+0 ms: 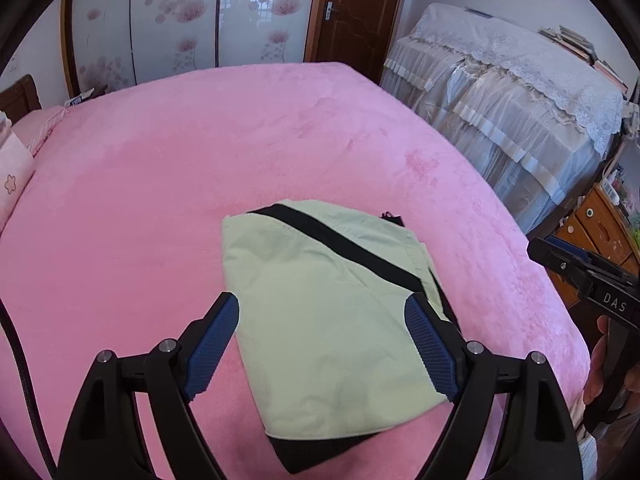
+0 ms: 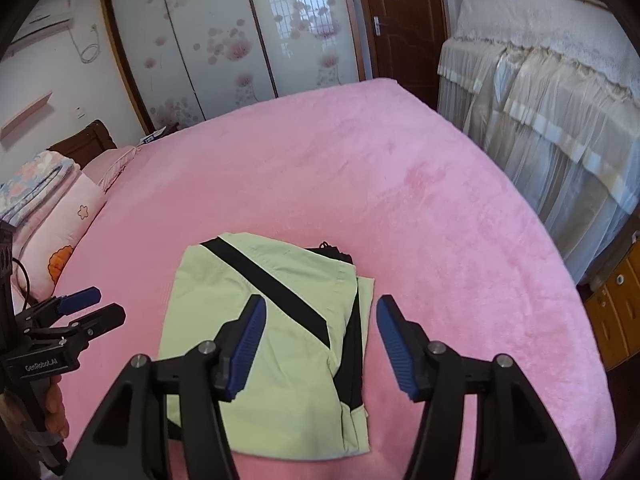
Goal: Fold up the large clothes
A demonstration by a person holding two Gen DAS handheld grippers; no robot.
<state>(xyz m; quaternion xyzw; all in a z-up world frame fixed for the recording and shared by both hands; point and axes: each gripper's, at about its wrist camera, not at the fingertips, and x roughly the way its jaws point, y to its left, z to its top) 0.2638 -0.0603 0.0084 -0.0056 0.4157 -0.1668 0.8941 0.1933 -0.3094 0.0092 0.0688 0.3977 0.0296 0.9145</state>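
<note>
So the folded garment point(image 1: 328, 320) is lying on the pink bed point(image 1: 200, 184), near the front edge and roughly in the middle. It's a pale green piece with a black stripe point(image 1: 336, 246) running diagonally across the top layer, and some black fabric is peeking out at the near corner and along the right side. It's looking like a fairly tidy bundle, with the layers stacked and a bit of edge sticking out on the right.

The left claw point(image 1: 322, 310) is hovering above the bundle with its blue pads spread wide, nothing between them, not touching the cloth. The right claw point(image 2: 320, 312) is hanging over the right part of the same bundle, its pads also standing apart and gripping nothing. Each claw is showing up at the edge of the other's view, with a hand point(image 1: 600, 368) wrapped around the handle.

Around the bed: a pink pillow point(image 2: 68, 216) with flower prints is sitting at the left, sliding wardrobe doors point(image 2: 224, 40) with blossom patterns are at the back, a brown door point(image 2: 404, 20) is next to them, and something draped in a lace cover point(image 1: 520, 92) is standing on the right.
</note>
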